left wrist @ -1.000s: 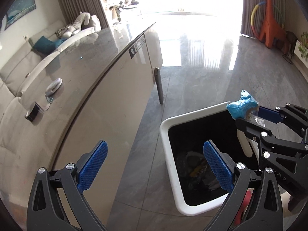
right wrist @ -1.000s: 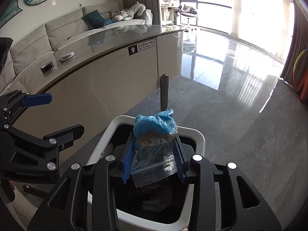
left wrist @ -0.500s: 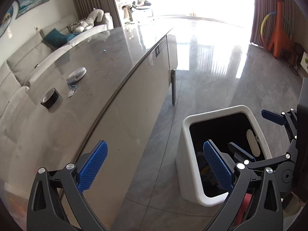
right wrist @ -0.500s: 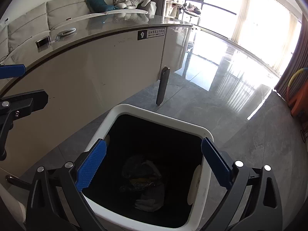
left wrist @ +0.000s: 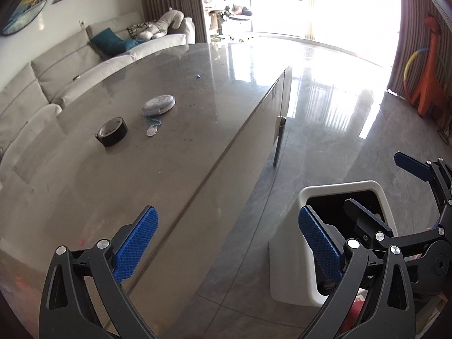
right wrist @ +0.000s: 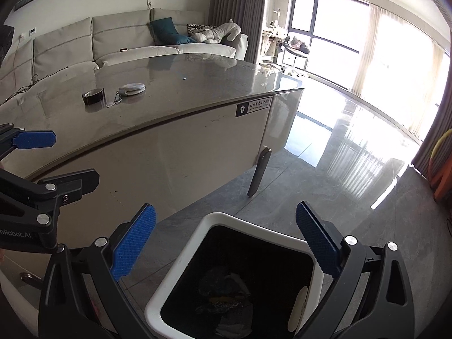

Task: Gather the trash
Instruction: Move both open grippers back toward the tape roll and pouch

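Right wrist view: right gripper (right wrist: 223, 240) fills the lower frame, jaws spread wide, having just opened, nothing between the blue pads. Below the gap, lower centre, a white trash bin (right wrist: 180, 262) with black liner stands on the grey tiled floor. Crumpled trash (right wrist: 226, 291) lies at its bottom, dark and hard to make out; a bluish lump and something pale show. Left gripper (right wrist: 60, 159) enters from the left edge, jaws also apart and empty, held in front of the table's pale side panel. Beyond the bin, a dark table leg (right wrist: 259, 175) angles to the floor. Higher, upper left of centre, the grey stone tabletop (right wrist: 183, 90) carries a roll of black tape (right wrist: 93, 95) and, just beside it, a round pale case (right wrist: 131, 88) with a bead chain. A black-and-white sticker (right wrist: 253, 105) sits on the panel's edge. Farthest back: a light sofa (right wrist: 113, 39) with a teal cushion, then bright windows at upper right.

Left wrist view: left gripper (left wrist: 226, 245) in the lower frame, jaws wide, holding nothing, over the table edge. Bin (left wrist: 288, 274) at lower right, right gripper (left wrist: 378, 189) above it. Tape (left wrist: 112, 131) and case (left wrist: 158, 104) sit left of centre. An orange giraffe toy (left wrist: 430, 67) stands at far right.
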The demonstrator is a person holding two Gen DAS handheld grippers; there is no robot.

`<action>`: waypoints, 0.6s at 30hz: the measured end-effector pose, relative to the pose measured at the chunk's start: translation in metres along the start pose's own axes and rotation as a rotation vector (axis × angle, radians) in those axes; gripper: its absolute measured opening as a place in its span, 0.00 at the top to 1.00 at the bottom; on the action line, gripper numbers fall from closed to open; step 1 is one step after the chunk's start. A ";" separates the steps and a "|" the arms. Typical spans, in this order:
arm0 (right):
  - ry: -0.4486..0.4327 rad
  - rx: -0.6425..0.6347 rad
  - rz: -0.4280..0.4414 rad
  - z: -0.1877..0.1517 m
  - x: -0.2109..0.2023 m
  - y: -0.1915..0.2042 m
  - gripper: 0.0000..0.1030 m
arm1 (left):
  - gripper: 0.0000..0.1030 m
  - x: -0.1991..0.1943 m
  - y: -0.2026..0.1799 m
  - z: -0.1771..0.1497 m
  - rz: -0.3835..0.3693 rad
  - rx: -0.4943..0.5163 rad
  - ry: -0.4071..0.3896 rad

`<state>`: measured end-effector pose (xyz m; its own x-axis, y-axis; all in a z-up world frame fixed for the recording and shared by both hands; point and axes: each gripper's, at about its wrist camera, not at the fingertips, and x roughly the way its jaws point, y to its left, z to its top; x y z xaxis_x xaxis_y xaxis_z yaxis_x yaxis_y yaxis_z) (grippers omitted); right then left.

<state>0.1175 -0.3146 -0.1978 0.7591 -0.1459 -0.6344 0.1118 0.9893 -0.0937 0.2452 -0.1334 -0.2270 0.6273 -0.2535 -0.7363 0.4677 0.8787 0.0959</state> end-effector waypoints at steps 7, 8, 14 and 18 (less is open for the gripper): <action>-0.068 -0.007 0.060 0.034 0.000 0.026 0.04 | 0.05 -0.006 0.044 0.008 0.025 -0.142 -0.018; -0.071 -0.003 0.070 0.039 0.002 0.029 0.04 | 0.05 -0.007 0.050 0.010 0.037 -0.153 -0.025; -0.114 -0.009 0.103 0.065 0.007 0.047 0.04 | 0.05 -0.018 0.087 0.019 0.096 -0.241 -0.072; -0.152 -0.038 0.131 0.089 0.013 0.063 0.04 | 0.05 -0.023 0.112 0.025 0.137 -0.321 -0.103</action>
<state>0.1919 -0.2544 -0.1434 0.8539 -0.0117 -0.5203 -0.0163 0.9987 -0.0492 0.2989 -0.0390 -0.1827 0.7378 -0.1501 -0.6581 0.1660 0.9854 -0.0387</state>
